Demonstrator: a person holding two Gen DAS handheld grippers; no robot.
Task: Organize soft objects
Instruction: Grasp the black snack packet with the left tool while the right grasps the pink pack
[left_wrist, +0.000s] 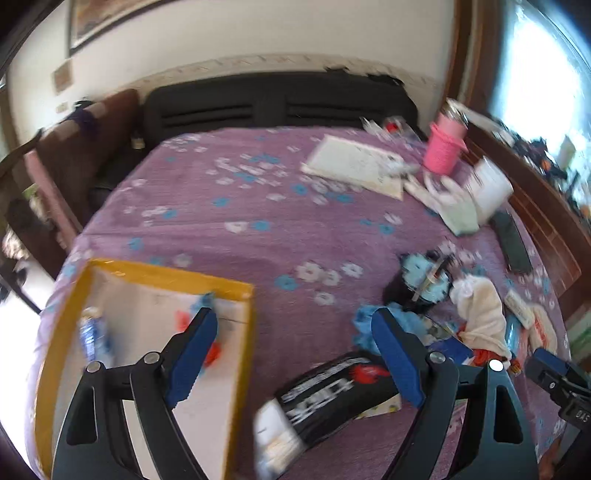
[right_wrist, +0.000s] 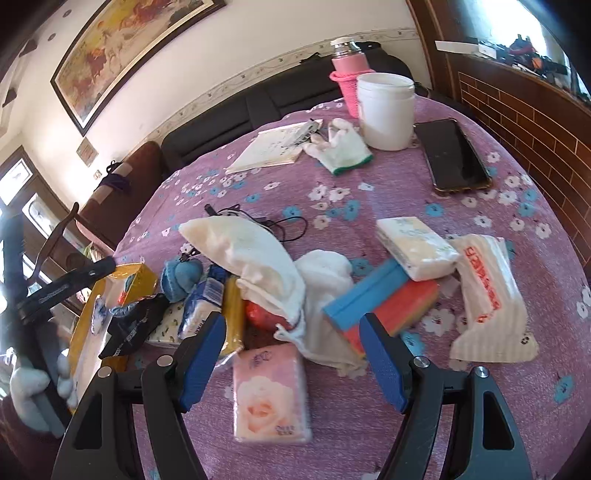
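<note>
The purple flowery cloth (right_wrist: 258, 192) covers the table. My left claw (left_wrist: 293, 332) is wide apart above a black packet (left_wrist: 332, 391), beside the yellow box (left_wrist: 59, 306). My right claw (right_wrist: 291, 332) is apart over a pink tissue pack (right_wrist: 271, 395), holding nothing.

cluttered purple floral tablecloth (right_wrist: 369, 206)

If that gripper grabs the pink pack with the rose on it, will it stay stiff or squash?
The pink rose pack looks like wrapped tissues, so it would probably squash somewhat between the right gripper fingers. Its glossy film may be a bit slippery. Lying flat on the purple cloth, it should slide, not roll.
</note>
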